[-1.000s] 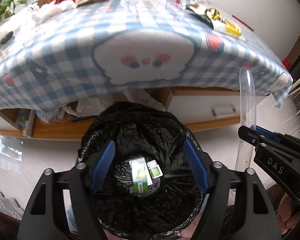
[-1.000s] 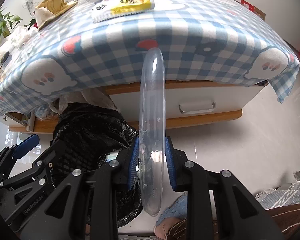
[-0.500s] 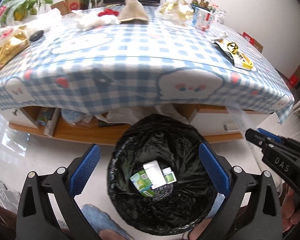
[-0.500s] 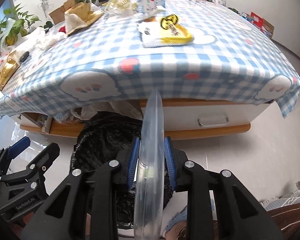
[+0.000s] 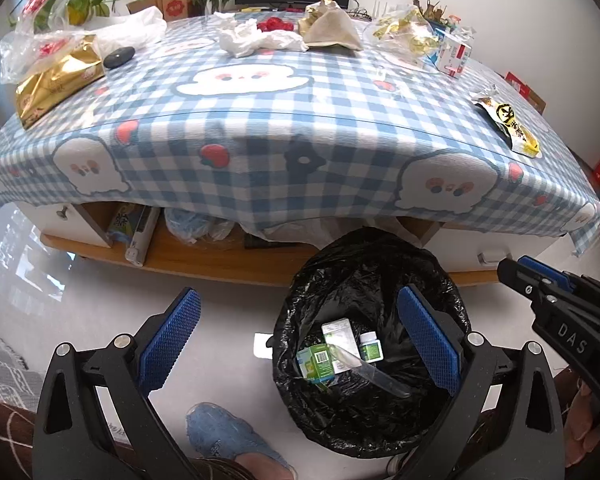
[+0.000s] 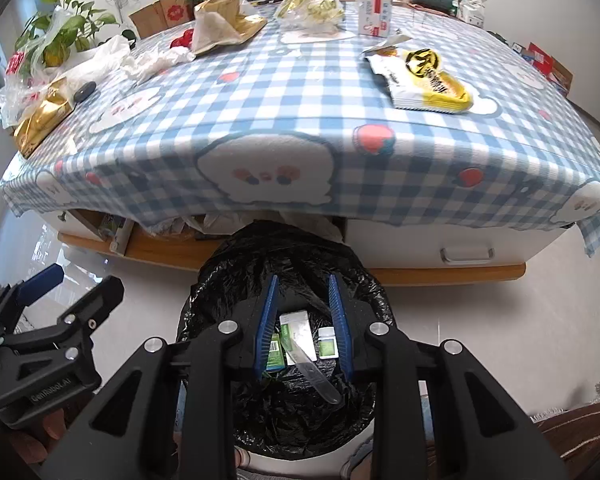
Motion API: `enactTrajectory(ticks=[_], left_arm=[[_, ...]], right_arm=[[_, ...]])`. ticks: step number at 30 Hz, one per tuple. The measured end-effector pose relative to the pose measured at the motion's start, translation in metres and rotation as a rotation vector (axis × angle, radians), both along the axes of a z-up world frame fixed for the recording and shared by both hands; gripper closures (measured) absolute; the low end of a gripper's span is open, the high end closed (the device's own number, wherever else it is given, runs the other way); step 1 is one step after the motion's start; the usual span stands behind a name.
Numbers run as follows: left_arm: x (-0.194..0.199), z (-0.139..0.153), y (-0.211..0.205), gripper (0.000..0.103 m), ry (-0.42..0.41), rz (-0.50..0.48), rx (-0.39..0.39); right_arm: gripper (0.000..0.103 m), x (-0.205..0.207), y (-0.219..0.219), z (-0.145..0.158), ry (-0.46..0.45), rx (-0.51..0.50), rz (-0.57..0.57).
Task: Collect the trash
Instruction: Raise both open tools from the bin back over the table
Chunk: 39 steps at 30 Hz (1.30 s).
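Note:
A bin lined with a black bag (image 5: 364, 280) (image 6: 284, 252) stands on the floor before the table. In it lie a clear plastic lid (image 5: 370, 372) (image 6: 312, 372), a green box (image 5: 316, 362), a white box (image 5: 340, 336) and a small bottle (image 5: 370, 346). My left gripper (image 5: 298, 300) hangs above the bin's left rim, jaws wide open and empty. Directly over the bin, my right gripper (image 6: 303, 284) has its jaws a little apart with nothing between them. On the checked tablecloth (image 6: 260, 112) lie a yellow snack bag (image 6: 424, 76) (image 5: 512, 124), a gold bag (image 5: 56, 76) and crumpled tissue (image 5: 252, 38).
A carton (image 6: 376, 14), a clear bag of wrappers (image 6: 312, 4), a beige paper bag (image 5: 328, 28) and a dark remote (image 5: 118, 56) also sit on the table. Potted plants and a monitor stand behind. A drawer with a handle (image 6: 466, 254) is to the bin's right. A person's slippered foot (image 5: 228, 436) is near the bin.
Both grippers rose and drew back from the bin, bringing the tabletop into view. The left jaws spread wider. The clear lid left the right gripper and now lies in the bin.

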<state>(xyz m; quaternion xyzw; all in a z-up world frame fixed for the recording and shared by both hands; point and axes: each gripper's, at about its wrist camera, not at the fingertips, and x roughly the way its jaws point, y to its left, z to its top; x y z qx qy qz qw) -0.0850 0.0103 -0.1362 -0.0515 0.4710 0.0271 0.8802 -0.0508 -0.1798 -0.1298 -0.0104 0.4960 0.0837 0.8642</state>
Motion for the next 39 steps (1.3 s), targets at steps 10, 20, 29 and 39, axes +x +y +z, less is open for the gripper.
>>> enactTrajectory(ticks=[10,20,29,39], left_arm=[[-0.005,-0.006,0.018,0.006,0.022,0.020,0.003],[0.005,0.007,0.013,0.006,0.009,0.010,0.001],[0.019,0.026,0.022,0.006,-0.001,0.024,0.007],[0.057,0.051,0.027,0.006,-0.037,0.000,0.037]], right_arm=[[0.077,-0.001,0.010,-0.024,0.034,-0.025,0.035],[0.031,0.002,-0.007,-0.011,-0.009,-0.015,-0.005],[0.008,0.014,-0.021,0.027,-0.094,-0.002,-0.040],[0.008,0.043,-0.036,0.074,-0.191,-0.063,-0.022]])
